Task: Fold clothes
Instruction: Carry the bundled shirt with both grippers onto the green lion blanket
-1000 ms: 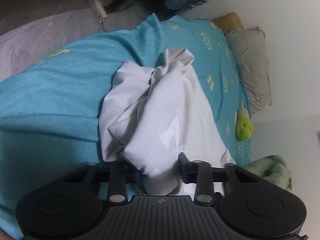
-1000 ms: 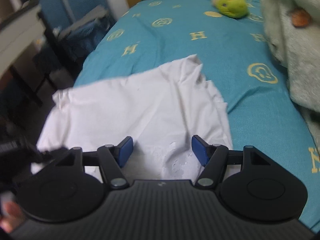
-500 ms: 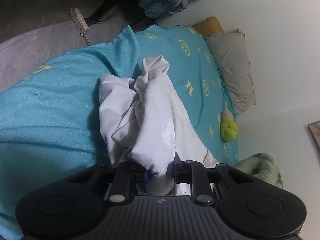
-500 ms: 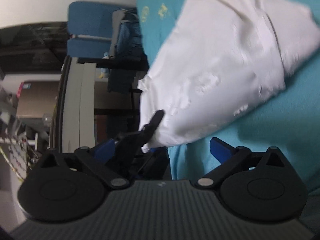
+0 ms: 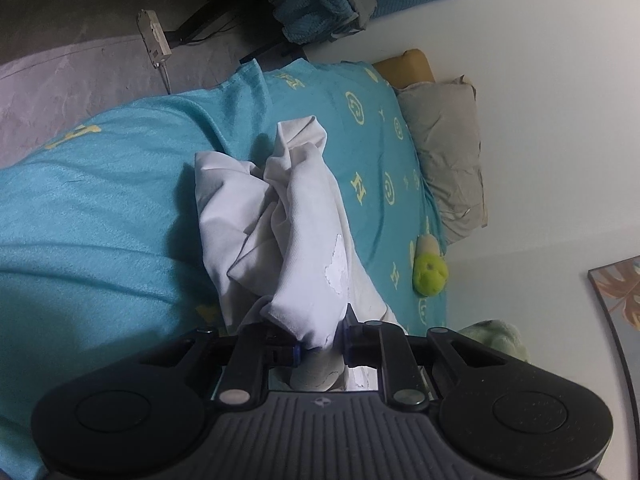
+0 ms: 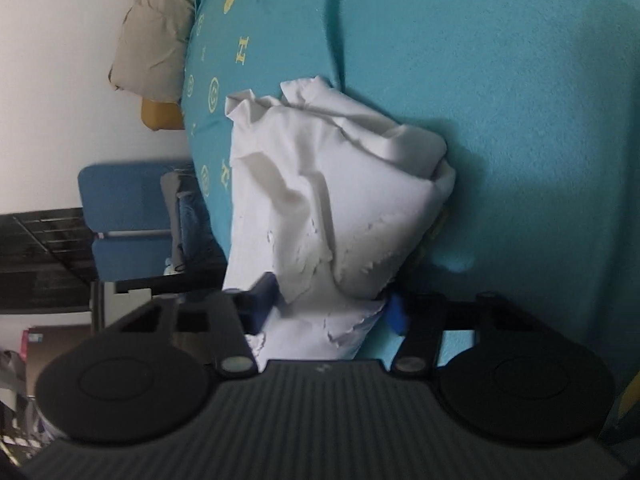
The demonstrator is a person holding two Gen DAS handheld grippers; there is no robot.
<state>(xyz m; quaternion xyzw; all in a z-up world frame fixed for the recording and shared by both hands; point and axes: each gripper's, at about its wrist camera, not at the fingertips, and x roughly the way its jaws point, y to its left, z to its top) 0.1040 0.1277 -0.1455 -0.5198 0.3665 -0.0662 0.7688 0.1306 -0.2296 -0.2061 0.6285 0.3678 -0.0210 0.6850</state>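
Observation:
A white garment with a cracked white print hangs bunched over the teal bedspread. My left gripper is shut on one edge of it, cloth pinched between the blue pads. In the right wrist view the same white garment fills the middle. My right gripper has its jaws close around a thick bunch of the cloth near the print, gripping it. The garment's lower part drapes onto the bedspread.
A grey pillow and a yellow-green plush toy lie at the head of the bed by the white wall. A green blanket sits at the bed's side. A blue chair stands beside the bed.
My right gripper has swung round and closed on the white garment; it was open a second ago. The left gripper has lifted higher with its held edge.

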